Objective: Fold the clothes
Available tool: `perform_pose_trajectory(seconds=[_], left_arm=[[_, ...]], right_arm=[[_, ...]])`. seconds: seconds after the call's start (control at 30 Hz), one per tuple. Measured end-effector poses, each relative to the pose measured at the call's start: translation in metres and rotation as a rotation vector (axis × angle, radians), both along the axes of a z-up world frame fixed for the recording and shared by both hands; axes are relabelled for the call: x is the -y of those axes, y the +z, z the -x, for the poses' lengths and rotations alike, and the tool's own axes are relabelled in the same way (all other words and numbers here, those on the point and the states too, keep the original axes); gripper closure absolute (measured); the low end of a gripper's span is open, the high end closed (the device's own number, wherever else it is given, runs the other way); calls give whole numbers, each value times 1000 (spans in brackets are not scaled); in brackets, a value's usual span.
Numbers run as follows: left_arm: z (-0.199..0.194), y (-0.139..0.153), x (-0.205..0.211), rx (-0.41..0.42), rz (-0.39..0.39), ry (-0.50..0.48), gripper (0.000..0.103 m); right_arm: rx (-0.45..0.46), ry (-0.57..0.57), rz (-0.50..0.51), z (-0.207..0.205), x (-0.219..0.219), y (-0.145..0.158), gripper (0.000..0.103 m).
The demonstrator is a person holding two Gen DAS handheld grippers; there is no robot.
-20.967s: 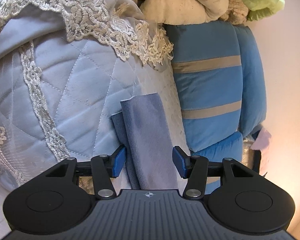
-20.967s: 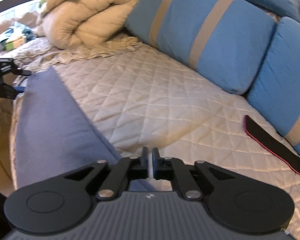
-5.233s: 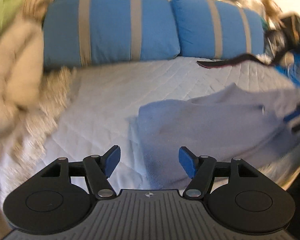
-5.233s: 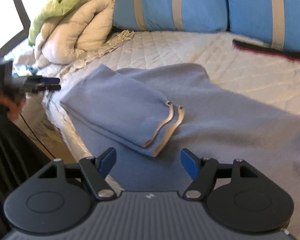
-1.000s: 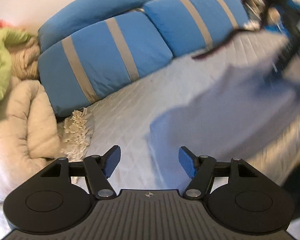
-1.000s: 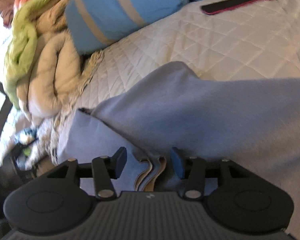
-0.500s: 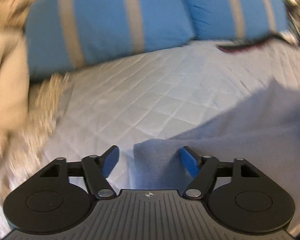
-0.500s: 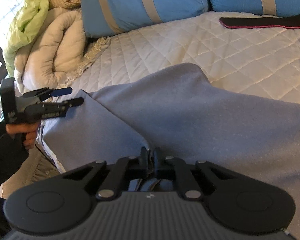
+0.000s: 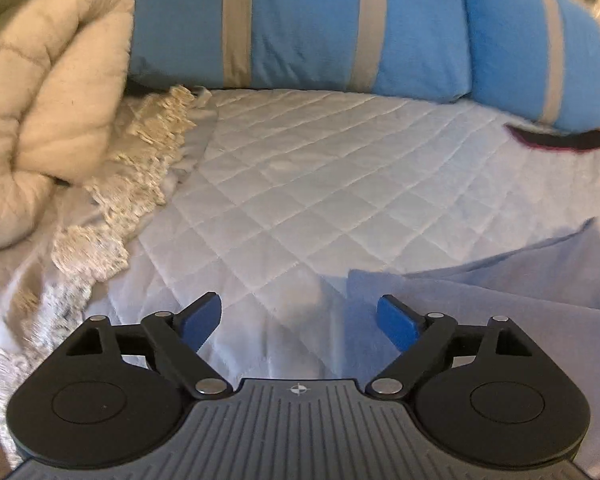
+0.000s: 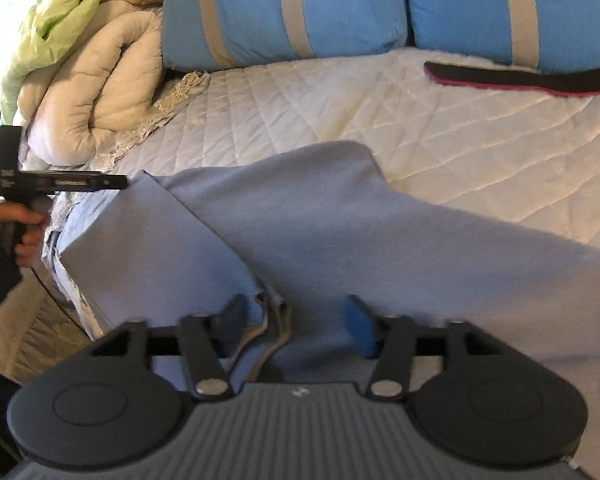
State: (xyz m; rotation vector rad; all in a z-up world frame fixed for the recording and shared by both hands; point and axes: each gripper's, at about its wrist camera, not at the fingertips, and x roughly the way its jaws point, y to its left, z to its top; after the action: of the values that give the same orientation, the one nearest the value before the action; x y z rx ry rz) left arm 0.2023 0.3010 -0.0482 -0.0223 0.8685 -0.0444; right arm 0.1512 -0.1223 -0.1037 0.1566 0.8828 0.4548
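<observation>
Fleece garment (image 10: 340,216), soft and matte, lies between both opening tongs on diamond-quilted bedspread (image 10: 380,104).

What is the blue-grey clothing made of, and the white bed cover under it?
The blue-grey garment looks like soft, matte knit cloth, maybe fleece or jersey: it drapes in smooth folds with no shine. The white bed cover looks like padded quilted fabric with a slight sheen: stitched diamond lines puff up between seams. The exact fibre cannot be told.

Garment (image 10: 340,216): plain grey-blue, beige-edged hem; bedspread (image 9: 300,184): white, diamond-quilted; pillows (image 10: 284,8): bright blue, beige stripes; rolled comforter (image 10: 100,80): cream; crumpled cloth (image 10: 52,12): lime green; strap (image 10: 520,78): black, pink-edged; gripper pads (image 9: 200,318): blue.
</observation>
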Motion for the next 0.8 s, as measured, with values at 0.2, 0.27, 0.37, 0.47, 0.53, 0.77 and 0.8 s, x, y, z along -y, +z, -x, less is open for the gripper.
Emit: perform_pose_trajectory(seconds=[0.2,0.27,0.37,0.47,0.53,0.77,0.8], left_arm=[[12,-30,-70,-101,497,-14,18],[15,-41,-90,-87,644,3,18],[11,-58,-110,-134,861,11,18],[5,-66,-114,-173,950,-8,18],[-1,-68,-110,-199,974,-25,18],[-27,-75,-71,-294,980,-115,18],[-28,-76,-67,-292,975,-114,18]], right_arm=[[24,-16,-22,12,20,7,22],[22,-28,-42,13,26,8,21],[10,-55,-67,12,32,9,21],[9,-75,-83,13,37,12,21],[24,-81,-84,16,39,15,20],[29,-117,-87,22,49,22,20],[31,-122,-85,23,50,24,20]])
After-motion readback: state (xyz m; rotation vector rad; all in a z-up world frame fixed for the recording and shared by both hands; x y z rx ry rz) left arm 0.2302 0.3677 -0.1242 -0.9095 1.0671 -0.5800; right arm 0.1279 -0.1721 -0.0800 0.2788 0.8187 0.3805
